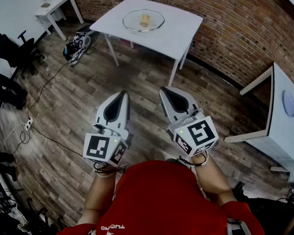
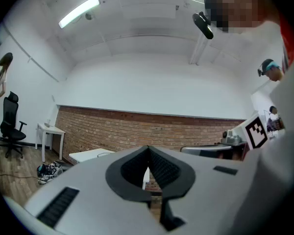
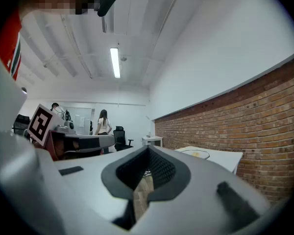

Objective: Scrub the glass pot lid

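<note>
Office room; brick wall (image 1: 235,38); white tables (image 1: 182,29); swivel chair (image 2: 10,124)

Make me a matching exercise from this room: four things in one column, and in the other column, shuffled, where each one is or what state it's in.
Column one
1. glass pot lid
2. office chair
3. left gripper
4. small side table

Column two
A. top left corner of the head view
B. on the big white table
C. at the left edge, on the wooden floor
D. shut, with nothing between its jaws

Pairs: 1-B, 2-C, 3-D, 4-A
</note>
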